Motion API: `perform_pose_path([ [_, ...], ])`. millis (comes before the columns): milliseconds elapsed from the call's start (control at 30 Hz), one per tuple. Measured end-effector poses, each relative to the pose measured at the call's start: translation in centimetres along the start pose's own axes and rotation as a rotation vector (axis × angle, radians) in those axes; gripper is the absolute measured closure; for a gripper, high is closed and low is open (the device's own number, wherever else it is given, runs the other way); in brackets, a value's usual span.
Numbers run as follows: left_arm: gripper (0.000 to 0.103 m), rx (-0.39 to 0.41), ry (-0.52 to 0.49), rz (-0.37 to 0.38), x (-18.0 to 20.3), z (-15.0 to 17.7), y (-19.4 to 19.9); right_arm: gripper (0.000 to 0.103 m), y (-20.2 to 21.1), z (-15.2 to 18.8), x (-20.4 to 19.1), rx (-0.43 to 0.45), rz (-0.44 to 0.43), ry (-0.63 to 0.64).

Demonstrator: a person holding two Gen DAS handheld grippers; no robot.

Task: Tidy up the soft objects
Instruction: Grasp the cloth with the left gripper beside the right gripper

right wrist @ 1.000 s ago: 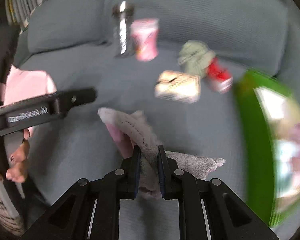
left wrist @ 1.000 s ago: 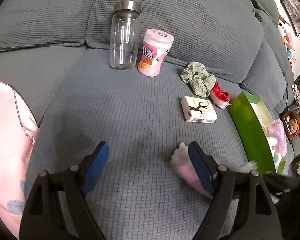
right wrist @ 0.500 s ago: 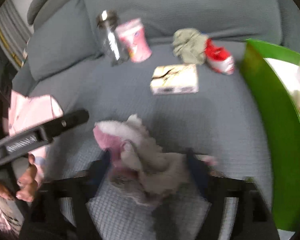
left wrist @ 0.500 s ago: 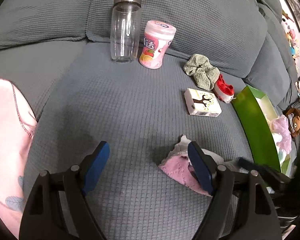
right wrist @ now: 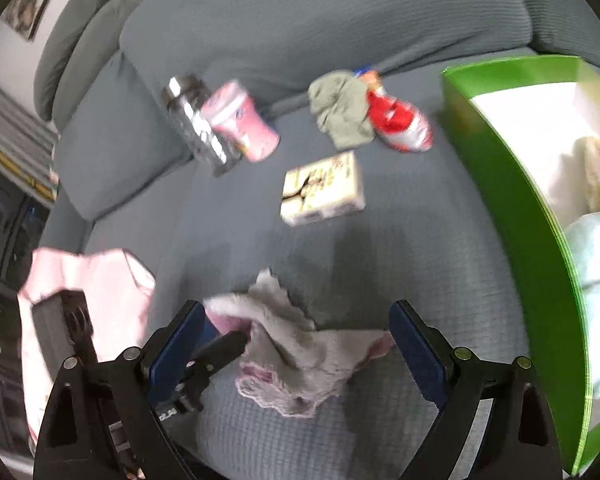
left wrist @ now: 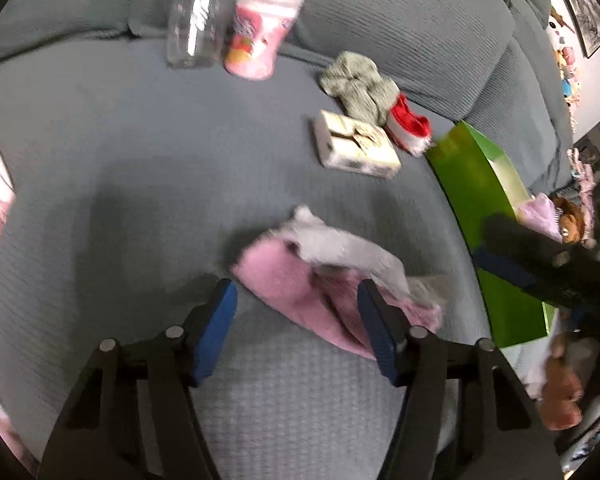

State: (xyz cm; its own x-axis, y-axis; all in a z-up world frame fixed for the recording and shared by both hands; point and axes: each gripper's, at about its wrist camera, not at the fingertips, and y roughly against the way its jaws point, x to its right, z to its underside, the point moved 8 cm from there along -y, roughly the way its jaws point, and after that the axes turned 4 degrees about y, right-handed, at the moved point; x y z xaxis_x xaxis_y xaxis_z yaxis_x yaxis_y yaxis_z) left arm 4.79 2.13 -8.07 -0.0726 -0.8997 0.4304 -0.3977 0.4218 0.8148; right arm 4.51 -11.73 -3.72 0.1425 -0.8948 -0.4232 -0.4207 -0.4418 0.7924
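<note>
The pink-and-grey cloth (left wrist: 320, 276) is lying crumpled on the grey sofa seat (left wrist: 140, 160), left of the green box (left wrist: 484, 184). Your left gripper (left wrist: 296, 320) is straddling its near edge, jaws just narrowing, not yet pinching. Your right gripper (right wrist: 296, 340) is standing wide open over it, holding nothing.

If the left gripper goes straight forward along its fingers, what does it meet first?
Most likely the pink and grey cloth, lying on the sofa seat just ahead of the left gripper; depth is uncertain.
</note>
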Motion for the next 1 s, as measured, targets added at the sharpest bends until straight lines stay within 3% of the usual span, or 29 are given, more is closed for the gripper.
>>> perform_pose_path([
  [133, 0.047, -0.01, -0.01, -0.012, 0.3, 1.2, -0.8, 0.01, -2.2, 2.1, 0.3, -0.078, 0.004, 0.015],
  [233, 0.047, 0.04, -0.028, -0.035, 0.6, 1.8, -0.6, 0.01, -3.2, 3.0, 0.5, -0.112, -0.026, 0.013],
  [400, 0.048, 0.043, -0.062, -0.047, 0.9, 2.0, -0.7, 0.01, -3.8, 3.6, 0.2, -0.118, -0.009, 0.047],
  [500, 0.066, 0.014, -0.059, 0.011, 1.3, 2.1, -1.0, 0.01, -4.1, 3.8, -0.4, -0.124, -0.056, 0.042],
  [600, 0.071, 0.014, -0.064, 0.028, 1.7, 2.4, -1.1, 0.01, -4.4, 3.8, -0.9, -0.112, -0.039, 0.064],
  [833, 0.084, 0.028, -0.112, 0.023, 3.0, 2.8, -1.5, 0.038, -4.7, 3.7, -1.1, -0.085, -0.011, 0.102],
  [1000, 0.09, 0.043, -0.125, 0.016, 3.4, 2.6, -1.3, 0.052, -4.9, 3.4, -1.5, -0.072, -0.069, 0.092],
])
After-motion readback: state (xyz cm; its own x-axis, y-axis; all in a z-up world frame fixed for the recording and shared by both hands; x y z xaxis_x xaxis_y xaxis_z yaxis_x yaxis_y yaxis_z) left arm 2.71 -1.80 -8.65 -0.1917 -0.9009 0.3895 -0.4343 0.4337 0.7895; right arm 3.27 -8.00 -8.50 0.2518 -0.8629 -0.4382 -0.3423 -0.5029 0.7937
